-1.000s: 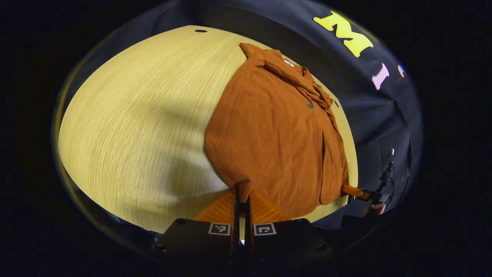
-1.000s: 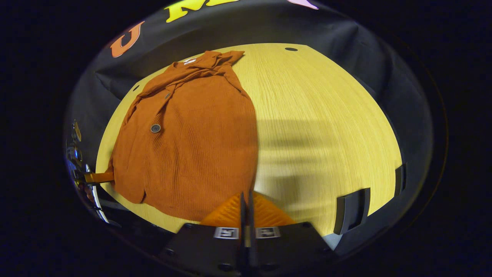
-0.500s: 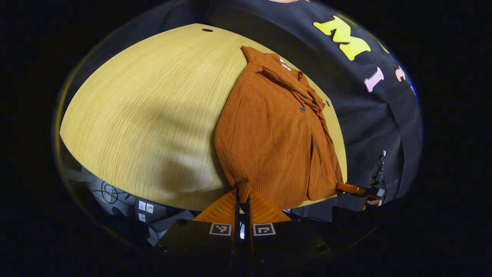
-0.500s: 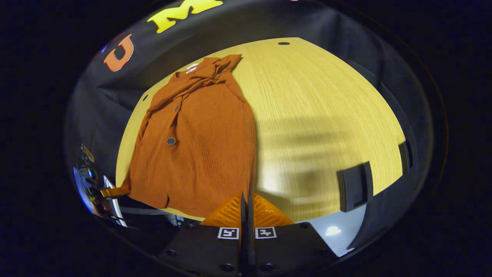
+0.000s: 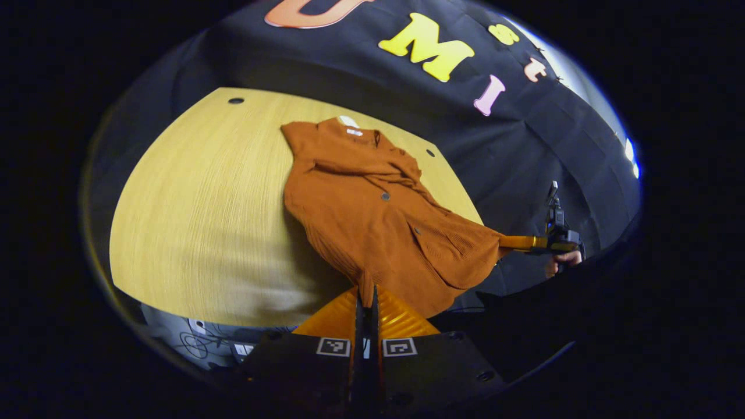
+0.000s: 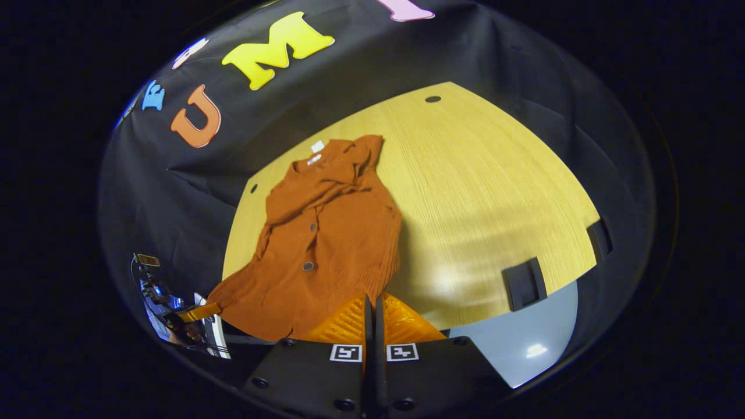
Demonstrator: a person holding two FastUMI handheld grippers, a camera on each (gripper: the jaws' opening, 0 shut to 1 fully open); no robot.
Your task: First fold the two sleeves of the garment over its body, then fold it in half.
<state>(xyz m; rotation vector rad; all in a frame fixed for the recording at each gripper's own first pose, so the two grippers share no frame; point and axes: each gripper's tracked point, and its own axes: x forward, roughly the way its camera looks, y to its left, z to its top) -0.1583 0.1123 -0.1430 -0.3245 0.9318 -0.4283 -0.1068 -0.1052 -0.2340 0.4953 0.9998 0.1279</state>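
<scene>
— Where is the rust-orange ribbed button-front garment [image 5: 372, 227] now?

— Its collar lies near the far edge of the light wooden desk [image 5: 198, 221]. Its hem is lifted off the near edge.

— And your grippers?

— My left hand-held gripper [image 5: 365, 302] pinches one hem corner between closed fingers. My right hand-held gripper [image 6: 372, 311] pinches the other corner in the same way.

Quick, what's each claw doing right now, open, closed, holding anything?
Left claw: closed on a hem corner of the orange shirt.
Right claw: closed on the shirt's other hem corner.
</scene>
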